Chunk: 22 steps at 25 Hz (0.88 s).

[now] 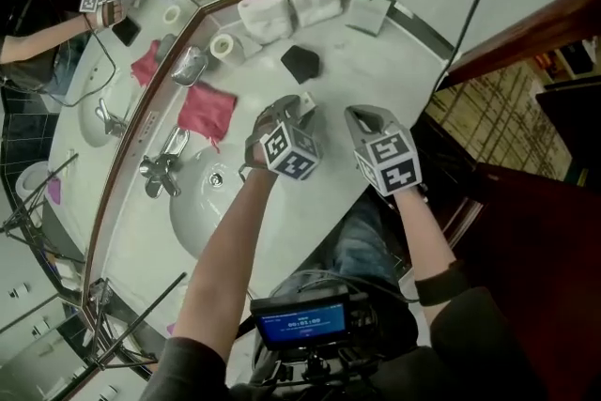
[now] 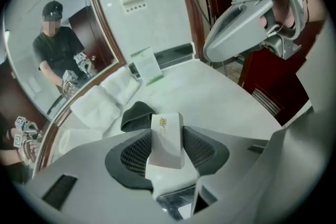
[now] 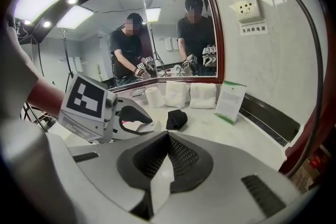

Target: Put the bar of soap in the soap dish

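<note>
The bar of soap [image 2: 167, 139] is a white boxed bar, standing upright between the pads of my left gripper [image 2: 168, 136], which is shut on it. In the head view that gripper [image 1: 293, 111] hangs over the counter just right of the basin. The soap dish [image 1: 300, 63], small and black, lies on the counter beyond it, in front of the folded towels; it shows past the soap in the left gripper view [image 2: 137, 115] and in the right gripper view [image 3: 176, 119]. My right gripper [image 1: 359, 115] hovers beside the left one, shut with nothing in it [image 3: 168, 138].
A white basin [image 1: 202, 202] with a chrome tap [image 1: 161, 166] lies at the left under the wood-framed mirror [image 1: 160, 80]. A pink cloth [image 1: 207, 111], a paper roll [image 1: 225, 45], folded white towels [image 1: 286, 9] and a standing card [image 1: 368, 11] line the back. The counter edge curves at the right.
</note>
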Each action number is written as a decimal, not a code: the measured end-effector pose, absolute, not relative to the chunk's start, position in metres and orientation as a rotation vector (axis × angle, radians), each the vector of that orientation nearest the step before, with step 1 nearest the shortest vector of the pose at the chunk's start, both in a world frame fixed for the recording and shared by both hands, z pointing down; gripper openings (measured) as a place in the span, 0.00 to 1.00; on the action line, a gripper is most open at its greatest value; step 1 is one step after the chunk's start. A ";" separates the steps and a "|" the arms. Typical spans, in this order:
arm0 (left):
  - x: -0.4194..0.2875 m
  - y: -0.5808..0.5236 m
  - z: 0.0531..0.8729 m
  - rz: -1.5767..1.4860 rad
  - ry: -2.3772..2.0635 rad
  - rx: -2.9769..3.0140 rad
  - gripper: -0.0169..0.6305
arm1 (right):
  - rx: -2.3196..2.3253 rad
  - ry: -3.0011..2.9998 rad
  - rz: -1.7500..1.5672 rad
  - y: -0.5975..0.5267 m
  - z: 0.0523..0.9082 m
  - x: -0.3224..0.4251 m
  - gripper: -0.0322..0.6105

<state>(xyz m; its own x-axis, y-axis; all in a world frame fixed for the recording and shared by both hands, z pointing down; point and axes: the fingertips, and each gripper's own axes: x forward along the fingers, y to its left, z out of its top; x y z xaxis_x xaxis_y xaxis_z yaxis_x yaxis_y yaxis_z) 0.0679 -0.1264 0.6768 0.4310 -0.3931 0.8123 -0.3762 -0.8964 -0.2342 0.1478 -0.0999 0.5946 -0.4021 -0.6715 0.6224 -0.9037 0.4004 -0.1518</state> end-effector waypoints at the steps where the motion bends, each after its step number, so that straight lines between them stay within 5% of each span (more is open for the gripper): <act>1: 0.068 -0.128 0.688 -1.543 0.688 -2.627 0.33 | 1.346 -2.193 0.671 -0.100 0.598 0.148 0.08; 14: 0.073 -0.137 0.733 -1.692 0.576 -2.599 0.34 | 1.366 -2.179 0.729 -0.097 0.620 0.159 0.08; 17: 0.075 -0.135 0.732 -1.688 0.580 -2.619 0.43 | 1.368 -2.183 0.735 -0.096 0.618 0.159 0.08; 22: 0.074 -0.134 0.725 -1.668 0.603 -2.622 0.44 | 1.367 -2.181 0.748 -0.093 0.618 0.159 0.08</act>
<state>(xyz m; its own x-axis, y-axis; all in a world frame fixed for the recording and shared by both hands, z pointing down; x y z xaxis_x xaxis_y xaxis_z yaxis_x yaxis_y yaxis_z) 0.0744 -0.1344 0.7247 0.3726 -0.3028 0.8772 -0.3282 -0.9272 -0.1807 0.1592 -0.0927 0.6182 -0.4021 -0.6625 0.6320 -0.9109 0.3592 -0.2030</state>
